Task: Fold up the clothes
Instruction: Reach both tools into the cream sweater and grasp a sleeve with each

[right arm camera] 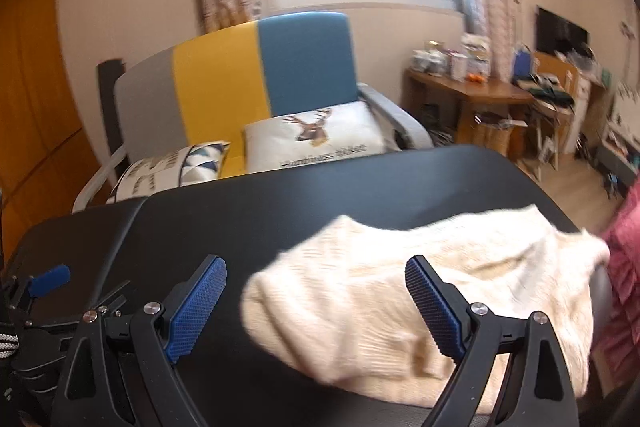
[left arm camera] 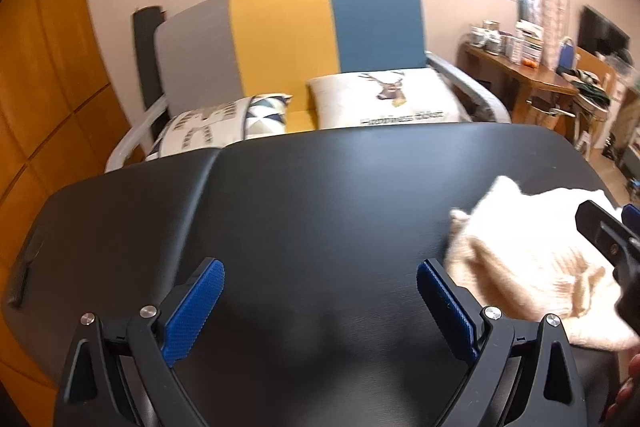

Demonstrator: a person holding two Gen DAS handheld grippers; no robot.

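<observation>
Cream knit garment (right arm camera: pixel 420 291) lies bunched on the black table (right arm camera: pixel 280 211), toward its right side, part-blurred. Right gripper (right arm camera: pixel 316 301) hovers over it w/ fingers spread wide — nothing gripped. Left gripper (left arm camera: pixel 320 301) also splayed, empty, above bare tabletop just left of the garment. Behind the table: grey/yellow/blue sofa (left arm camera: pixel 288 39) w/ a deer-print cushion (left arm camera: pixel 384 99) — pink fabric (right arm camera: pixel 624 267) at right edge.

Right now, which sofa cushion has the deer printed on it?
The white deer cushion, on the sofa's blue end. The other cushion, on the grey end, has lettering and blue triangles instead.
</observation>
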